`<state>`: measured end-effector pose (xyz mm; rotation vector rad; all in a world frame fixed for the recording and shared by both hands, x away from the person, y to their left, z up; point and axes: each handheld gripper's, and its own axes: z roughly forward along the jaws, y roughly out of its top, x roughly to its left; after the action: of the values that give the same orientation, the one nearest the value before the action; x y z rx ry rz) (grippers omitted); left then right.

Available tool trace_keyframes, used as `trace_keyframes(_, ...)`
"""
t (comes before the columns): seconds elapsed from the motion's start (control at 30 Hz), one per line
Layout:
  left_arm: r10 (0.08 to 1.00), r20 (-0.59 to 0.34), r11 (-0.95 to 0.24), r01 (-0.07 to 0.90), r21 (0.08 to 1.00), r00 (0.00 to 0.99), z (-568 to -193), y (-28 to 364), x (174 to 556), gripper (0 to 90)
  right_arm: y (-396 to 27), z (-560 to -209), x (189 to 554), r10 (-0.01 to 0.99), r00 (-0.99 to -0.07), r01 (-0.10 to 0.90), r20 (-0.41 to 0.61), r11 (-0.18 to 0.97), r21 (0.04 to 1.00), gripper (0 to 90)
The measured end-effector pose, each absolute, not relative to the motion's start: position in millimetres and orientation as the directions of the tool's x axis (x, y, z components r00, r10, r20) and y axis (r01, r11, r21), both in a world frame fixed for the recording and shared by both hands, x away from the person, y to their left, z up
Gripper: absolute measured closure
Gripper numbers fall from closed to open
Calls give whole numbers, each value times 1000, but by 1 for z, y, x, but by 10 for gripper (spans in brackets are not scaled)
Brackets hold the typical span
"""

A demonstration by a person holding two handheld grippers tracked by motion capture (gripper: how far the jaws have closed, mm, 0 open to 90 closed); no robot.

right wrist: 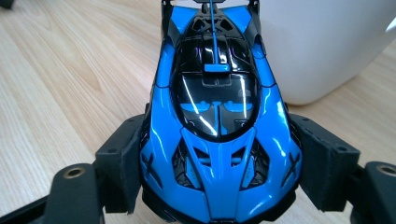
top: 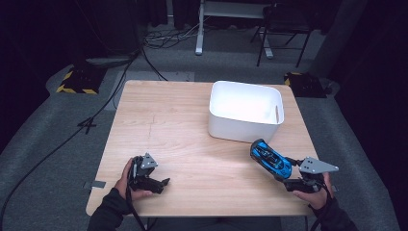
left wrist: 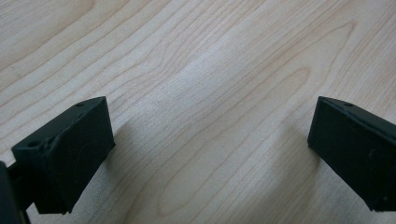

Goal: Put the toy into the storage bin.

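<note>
A blue and black toy sports car (top: 270, 159) (right wrist: 217, 116) is held off the table at the front right, pointing up and left toward the white bin (top: 245, 110). My right gripper (top: 281, 174) (right wrist: 219, 182) is shut on it, a pad pressed against each flank near one end. The bin wall (right wrist: 327, 46) stands just beyond the car in the right gripper view. My left gripper (top: 161, 185) (left wrist: 210, 154) rests low over the front left of the wooden table (top: 183, 125), jaws wide apart with only bare wood (left wrist: 210, 93) between them.
The white bin sits at the back right of the table and looks empty inside. Cables, a black-and-yellow floor block (top: 77, 82) and chair legs (top: 279, 43) lie on the grey floor beyond the table.
</note>
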<state>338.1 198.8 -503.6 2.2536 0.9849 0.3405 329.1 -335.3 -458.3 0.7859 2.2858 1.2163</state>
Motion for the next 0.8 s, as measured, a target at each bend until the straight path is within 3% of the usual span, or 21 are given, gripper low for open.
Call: trace_keyframes(0.8,732,-19,-506,561,655,681,-504,199,338,5,-330,-398,334,659,-728,134,-189,407,904,267)
